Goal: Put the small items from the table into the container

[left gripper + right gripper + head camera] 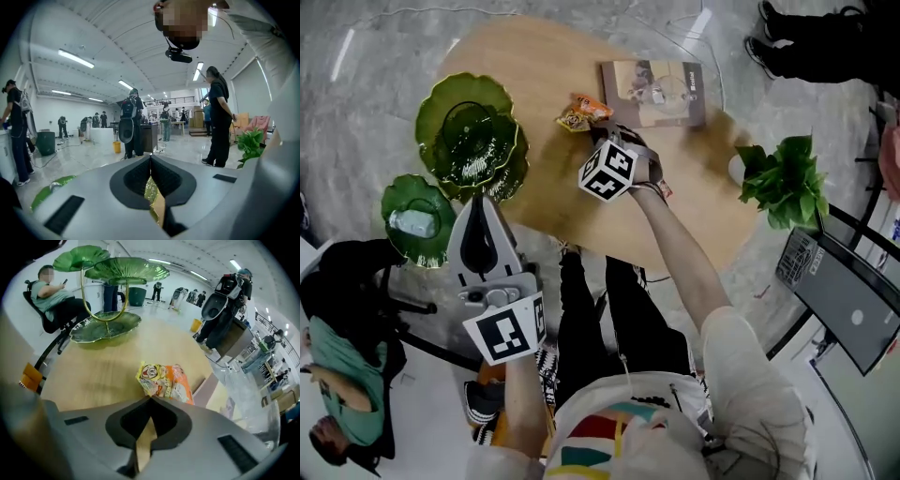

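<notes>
My right gripper (150, 398) is pressed together, an orange-and-yellow foil snack packet (165, 380) just beyond its tips. From above, its marker cube (607, 171) hides them. My left gripper (150, 156) is closed too.

In the head view the right gripper (609, 136) has its jaws and the near end of the snack packet (581, 112) hidden beneath its own marker cube (607, 171), and the item (414, 224) lying in the small green dish (397, 199) is too blurred to identify.

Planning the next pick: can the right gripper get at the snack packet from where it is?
Probably yes. The right gripper's tips sit at the packet's near edge, with nothing between them on the table. Its jaws are together, so it may need to open first.
</notes>
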`<action>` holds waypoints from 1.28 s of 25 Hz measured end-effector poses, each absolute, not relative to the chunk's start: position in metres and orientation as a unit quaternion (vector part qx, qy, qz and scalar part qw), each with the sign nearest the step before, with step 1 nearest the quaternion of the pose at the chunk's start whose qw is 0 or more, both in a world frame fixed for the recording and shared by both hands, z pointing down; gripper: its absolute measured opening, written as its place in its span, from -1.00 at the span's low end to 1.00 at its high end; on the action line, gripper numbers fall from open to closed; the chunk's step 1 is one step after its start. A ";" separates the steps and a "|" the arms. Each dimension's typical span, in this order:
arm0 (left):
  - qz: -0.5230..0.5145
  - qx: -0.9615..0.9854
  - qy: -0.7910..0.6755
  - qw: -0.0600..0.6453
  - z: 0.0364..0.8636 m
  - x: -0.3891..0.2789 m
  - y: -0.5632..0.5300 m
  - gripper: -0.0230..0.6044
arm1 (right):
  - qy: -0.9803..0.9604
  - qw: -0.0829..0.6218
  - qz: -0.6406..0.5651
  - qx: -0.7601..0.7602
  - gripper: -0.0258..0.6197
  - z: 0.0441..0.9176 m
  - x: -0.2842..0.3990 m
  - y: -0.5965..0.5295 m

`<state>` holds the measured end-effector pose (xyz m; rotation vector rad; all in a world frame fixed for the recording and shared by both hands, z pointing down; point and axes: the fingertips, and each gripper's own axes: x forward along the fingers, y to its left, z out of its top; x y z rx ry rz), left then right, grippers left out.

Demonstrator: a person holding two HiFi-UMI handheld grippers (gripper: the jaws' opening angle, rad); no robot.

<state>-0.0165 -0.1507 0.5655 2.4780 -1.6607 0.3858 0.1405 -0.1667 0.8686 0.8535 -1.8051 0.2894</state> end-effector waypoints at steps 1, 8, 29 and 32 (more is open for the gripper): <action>0.123 0.820 -0.555 0.064 0.559 -0.020 -0.152 -0.90 | -0.759 0.531 0.118 0.357 -0.88 0.860 0.140 -0.168; 0.090 0.814 -0.571 0.054 0.485 -0.048 -0.140 -0.90 | -0.781 0.450 0.076 0.427 -0.88 0.710 0.136 -0.167; -0.029 0.796 -0.603 -0.049 0.296 -0.146 -0.073 -0.90 | -0.844 0.210 -0.111 0.481 -0.88 0.339 0.037 -0.036; -0.035 0.780 -0.623 -0.049 0.293 -0.159 -0.069 -0.90 | -0.851 0.206 -0.118 0.468 -0.88 0.334 0.032 -0.033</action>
